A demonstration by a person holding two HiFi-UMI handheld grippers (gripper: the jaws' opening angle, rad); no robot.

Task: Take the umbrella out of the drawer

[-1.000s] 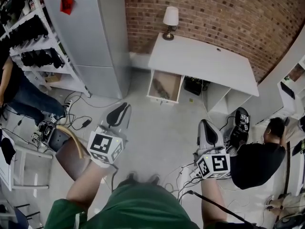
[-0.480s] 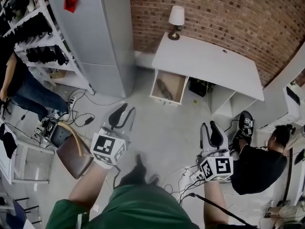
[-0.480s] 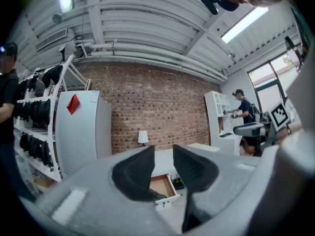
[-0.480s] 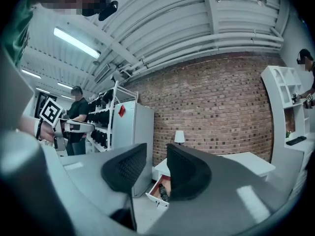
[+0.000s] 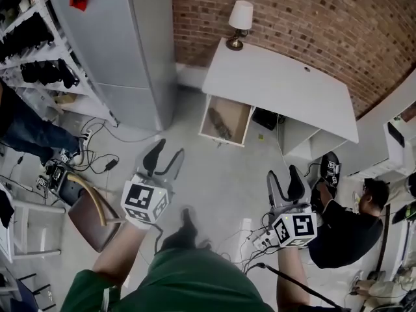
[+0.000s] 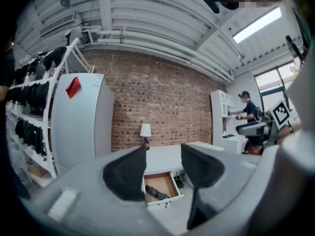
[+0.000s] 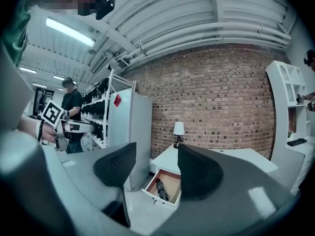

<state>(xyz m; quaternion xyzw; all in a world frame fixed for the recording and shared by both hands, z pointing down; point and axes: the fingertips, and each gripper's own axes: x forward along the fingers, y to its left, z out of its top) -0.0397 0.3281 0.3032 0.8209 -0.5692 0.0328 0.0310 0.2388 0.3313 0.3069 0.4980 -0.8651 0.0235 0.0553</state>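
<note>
A dark folded umbrella (image 5: 220, 125) lies in the open wooden drawer (image 5: 235, 112) of a white desk (image 5: 279, 86), far ahead of me across the grey floor. My left gripper (image 5: 164, 161) and right gripper (image 5: 285, 184) are held out level towards it, well short of the desk. The jaws of both are opening, with nothing between them. The left gripper view frames the umbrella (image 6: 156, 194) and drawer (image 6: 166, 182) between the left gripper's (image 6: 163, 154) jaws. In the right gripper view the umbrella (image 7: 161, 190) and drawer (image 7: 171, 180) sit below the right gripper (image 7: 156, 151).
A tall grey cabinet (image 5: 123, 51) stands left of the desk, with a table lamp (image 5: 239, 19) on the desk's back corner. Shelves of dark gear (image 5: 36, 70) line the left wall. A chair (image 5: 88, 210) and floor cables (image 5: 97, 164) lie left; a seated person (image 5: 344, 229) is right.
Both grippers' jaws went from shut to wide apart. Both hands pushed forward towards the desk, and the head view shifted slightly.
</note>
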